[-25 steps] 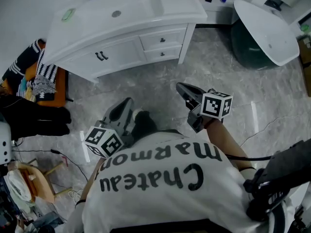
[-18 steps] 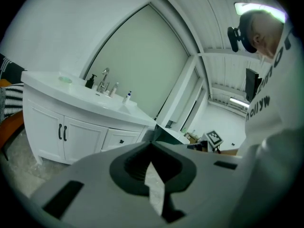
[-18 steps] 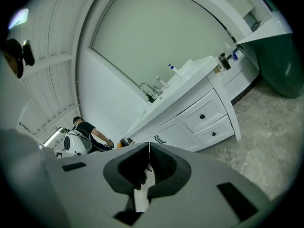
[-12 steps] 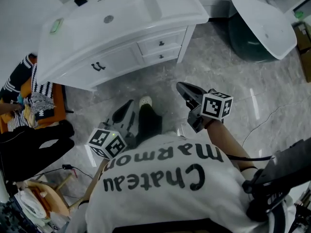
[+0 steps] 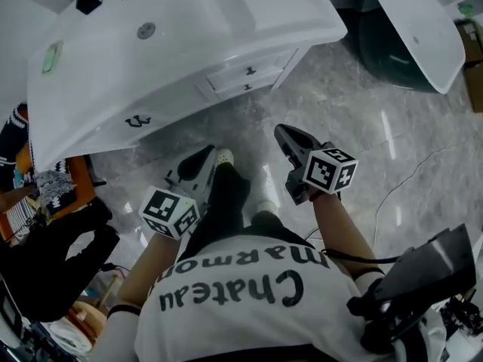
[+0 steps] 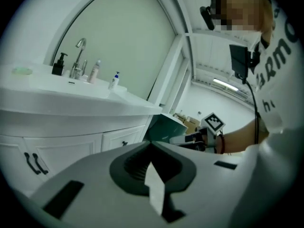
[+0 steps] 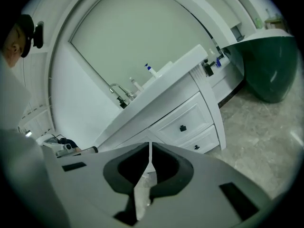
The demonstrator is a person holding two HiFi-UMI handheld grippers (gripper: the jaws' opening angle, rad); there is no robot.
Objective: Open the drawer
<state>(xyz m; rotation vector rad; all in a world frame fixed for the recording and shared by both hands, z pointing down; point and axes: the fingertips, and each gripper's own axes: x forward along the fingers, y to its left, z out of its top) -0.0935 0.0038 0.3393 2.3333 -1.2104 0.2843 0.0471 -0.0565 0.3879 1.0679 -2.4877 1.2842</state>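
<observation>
A glossy white vanity (image 5: 189, 47) with a curved, moulded basin top stands on a grey marbled floor (image 5: 362, 149). The left gripper (image 5: 202, 158), smooth grey fingers clenched on nothing, hangs well short of it. The panelled top drawer (image 5: 245, 72), closed, bears a small dark knob (image 5: 250, 71). The right gripper (image 5: 285, 136), fingers pressed together and empty, points toward it.

The vanity drawers (image 5: 243, 75) are largely hidden beneath the overhanging countertop (image 5: 98, 74), the bathtub (image 5: 419, 25) is cut off by the head view's top edge, and the bottles (image 6: 114, 80) in the left gripper view are too small to be identified.
</observation>
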